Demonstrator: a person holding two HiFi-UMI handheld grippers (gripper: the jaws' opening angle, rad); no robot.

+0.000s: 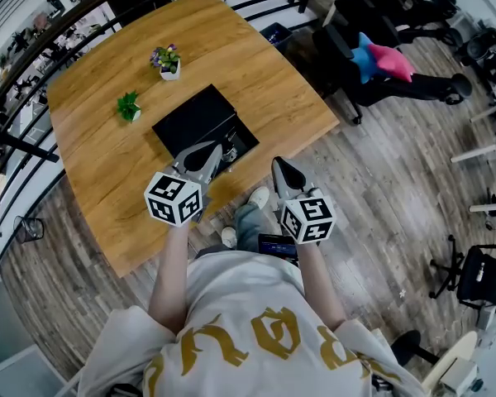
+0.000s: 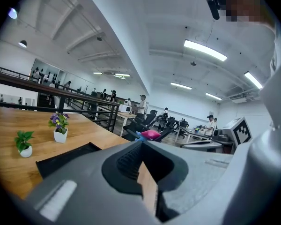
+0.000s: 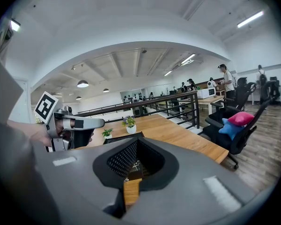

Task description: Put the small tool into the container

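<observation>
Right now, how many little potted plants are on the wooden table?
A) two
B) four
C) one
A: only a green plant and a purple-flowered plant stand on the table, beside the black case.

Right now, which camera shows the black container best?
Head view: the whole black container shows from above on the table. In the left gripper view it is a low edge-on slab; in the right gripper view, a thin strip beyond the jaws.

torso: white short-sleeved T-shirt [image 1: 248, 329], gold lettering | legs: blue jeans [image 1: 248, 222], white shoes [image 1: 259, 197] | left gripper [image 1: 205, 150], right gripper [image 1: 279, 166]: grey shells, black ribbed pads [image 2: 128, 162] | behind each one's jaws: white cube [image 1: 174, 198] with black square markers
</observation>
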